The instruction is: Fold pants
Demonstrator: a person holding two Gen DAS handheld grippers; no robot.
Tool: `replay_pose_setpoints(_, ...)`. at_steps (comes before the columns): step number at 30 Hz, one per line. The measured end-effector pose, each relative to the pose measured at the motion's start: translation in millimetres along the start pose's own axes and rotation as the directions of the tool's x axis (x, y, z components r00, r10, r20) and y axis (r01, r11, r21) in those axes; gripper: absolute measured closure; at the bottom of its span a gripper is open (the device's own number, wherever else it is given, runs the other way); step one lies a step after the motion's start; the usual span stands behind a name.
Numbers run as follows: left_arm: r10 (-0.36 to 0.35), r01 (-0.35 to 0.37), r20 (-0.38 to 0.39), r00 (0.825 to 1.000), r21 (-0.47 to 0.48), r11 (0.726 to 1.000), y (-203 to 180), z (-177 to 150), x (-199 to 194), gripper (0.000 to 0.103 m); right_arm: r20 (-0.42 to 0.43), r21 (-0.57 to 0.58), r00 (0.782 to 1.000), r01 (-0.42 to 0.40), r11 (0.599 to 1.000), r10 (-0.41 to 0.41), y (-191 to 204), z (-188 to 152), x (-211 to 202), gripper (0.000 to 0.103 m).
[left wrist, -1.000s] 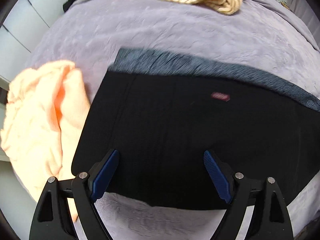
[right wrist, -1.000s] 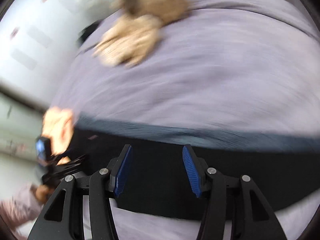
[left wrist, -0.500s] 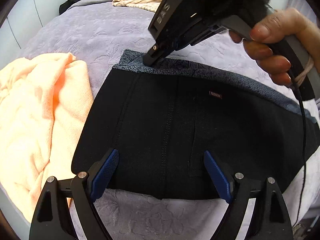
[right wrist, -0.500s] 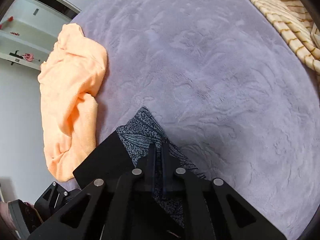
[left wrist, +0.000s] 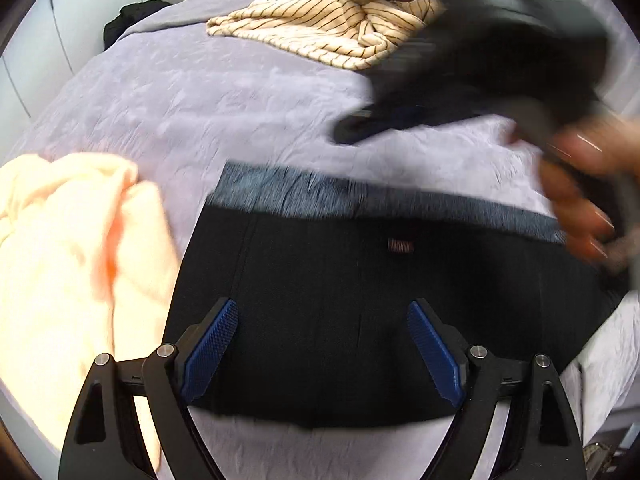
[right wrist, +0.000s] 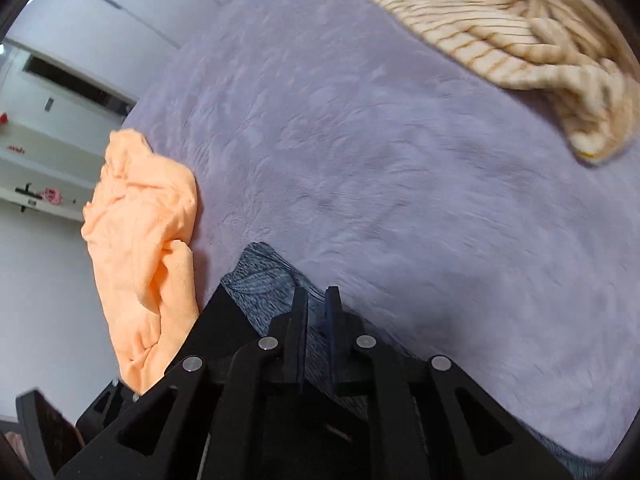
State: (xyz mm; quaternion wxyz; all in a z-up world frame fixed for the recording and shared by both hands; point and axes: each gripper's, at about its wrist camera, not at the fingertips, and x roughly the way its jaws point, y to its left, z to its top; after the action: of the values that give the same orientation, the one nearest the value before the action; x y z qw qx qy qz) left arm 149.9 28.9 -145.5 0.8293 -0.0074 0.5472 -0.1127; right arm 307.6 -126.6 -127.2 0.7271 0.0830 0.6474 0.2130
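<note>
The black pants (left wrist: 340, 300) lie folded flat on the lilac bedspread (left wrist: 200, 96), with a grey patterned band (left wrist: 288, 192) along their far edge. My left gripper (left wrist: 323, 344) is open, its blue pads spread above the near part of the pants, holding nothing. My right gripper (right wrist: 316, 300) has its jaws almost together above the grey band (right wrist: 260, 276), apart from the cloth. In the left wrist view it is a blurred black shape (left wrist: 480, 64) in a hand, lifted above the band.
A crumpled orange cloth (left wrist: 68, 264) lies left of the pants, touching their left edge; it also shows in the right wrist view (right wrist: 148, 248). A striped cream garment (left wrist: 332, 28) lies heaped at the far side of the bed. White cupboards stand at the left.
The right gripper has lifted off the grey band's far left corner and drawn back to the right. The left gripper stays open over the pants.
</note>
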Motion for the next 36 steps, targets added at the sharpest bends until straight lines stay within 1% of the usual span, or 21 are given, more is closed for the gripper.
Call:
replay_pose_setpoints(3,0.045,-0.046,0.029,0.999,0.033,0.998,-10,29,27,0.015,0.002,0.134,1.000,0.007,0.991,-0.007,-46,-45,-30,0.093)
replay_pose_setpoints(6,0.174,-0.174,0.015,0.985,0.017,0.985,2,55,70,0.015,-0.047,0.239,0.992,0.125,0.963,-0.117,-80,-94,-31,0.092)
replay_pose_setpoints(8,0.256,-0.257,-0.021,0.966,-0.016,0.966,18,67,87,0.015,0.013,0.379,0.998,0.046,0.924,-0.055,-113,-136,-54,0.091)
replay_pose_setpoints(10,0.243,-0.245,-0.051,0.969,-0.063,0.967,30,72,82,0.015,0.077,0.490,0.997,-0.033,0.871,-0.005,-135,-182,-80,0.089)
replay_pose_setpoints(11,0.238,-0.242,-0.053,0.970,-0.087,0.966,34,72,72,0.015,0.087,0.529,0.996,-0.053,0.847,0.008,-139,-202,-85,0.076)
replay_pose_setpoints(12,0.240,-0.244,-0.053,0.969,-0.091,0.966,33,69,64,0.015,0.093,0.573,0.995,-0.068,0.817,0.018,-143,-228,-92,0.056)
replay_pose_setpoints(13,0.229,-0.233,-0.051,0.972,-0.084,0.969,28,66,57,0.015,0.101,0.596,0.995,-0.082,0.799,0.027,-140,-244,-91,0.047)
replay_pose_setpoints(15,0.202,-0.205,-0.049,0.978,-0.061,0.977,3,50,37,0.015,0.125,0.646,0.987,-0.158,0.747,0.100,-141,-284,-88,0.045)
replay_pose_setpoints(17,0.177,-0.179,-0.078,0.981,-0.019,0.984,-27,25,31,0.015,0.139,0.677,0.981,-0.194,0.710,0.136,-137,-303,-74,0.045)
replay_pose_setpoints(19,0.187,-0.183,-0.115,0.976,0.047,0.982,-50,2,48,0.015,0.158,0.706,0.976,-0.219,0.674,0.152,-133,-309,-53,0.045)
replay_pose_setpoints(21,0.251,-0.246,-0.065,0.966,0.081,0.966,-59,-13,45,0.009,0.218,0.725,0.962,-0.272,0.632,0.164,-139,-311,-43,0.046)
replay_pose_setpoints(23,0.248,-0.246,-0.081,0.965,0.033,0.969,-55,-13,50,0.004,0.279,0.748,0.944,-0.329,0.577,0.177,-147,-313,-34,0.046)
replay_pose_setpoints(25,0.202,-0.205,-0.110,0.973,-0.021,0.978,-47,-10,52,0.003,0.314,0.773,0.933,-0.360,0.523,0.178,-154,-314,-29,0.054)
replay_pose_setpoints(26,0.213,-0.214,-0.115,0.970,-0.001,0.977,-46,-8,52,0.001,0.313,0.780,0.935,-0.355,0.515,0.169,-155,-314,-29,0.080)
replay_pose_setpoints(27,0.231,-0.229,-0.110,0.967,0.026,0.973,-51,-10,51,0.000,0.326,0.779,0.929,-0.369,0.507,0.175,-155,-313,-32,0.087)
replay_pose_setpoints(29,0.251,-0.245,-0.094,0.963,0.073,0.967,-57,-10,52,0.000,0.364,0.751,0.915,-0.399,0.526,0.175,-152,-313,-43,0.087)
replay_pose_setpoints(30,0.252,-0.246,-0.092,0.963,0.079,0.966,-59,-11,53,0.000,0.356,0.739,0.919,-0.387,0.552,0.167,-151,-312,-47,0.087)
replay_pose_setpoints(31,0.250,-0.243,-0.092,0.964,0.079,0.967,-60,-12,54,0.000,0.309,0.723,0.940,-0.330,0.606,0.144,-149,-310,-43,0.087)
replay_pose_setpoints(32,0.248,-0.241,-0.094,0.964,0.079,0.967,-61,-13,55,0.000,0.247,0.726,0.961,-0.269,0.633,0.125,-149,-307,-36,0.087)
replay_pose_setpoints(33,0.251,-0.243,-0.102,0.963,0.083,0.966,-62,-12,54,0.000,0.207,0.738,0.970,-0.241,0.631,0.129,-150,-310,-28,0.085)
replay_pose_setpoints(36,0.281,-0.270,-0.127,0.951,0.099,0.958,-64,-4,45,0.000,0.277,0.769,0.946,-0.322,0.552,0.166,-156,-325,-38,0.082)
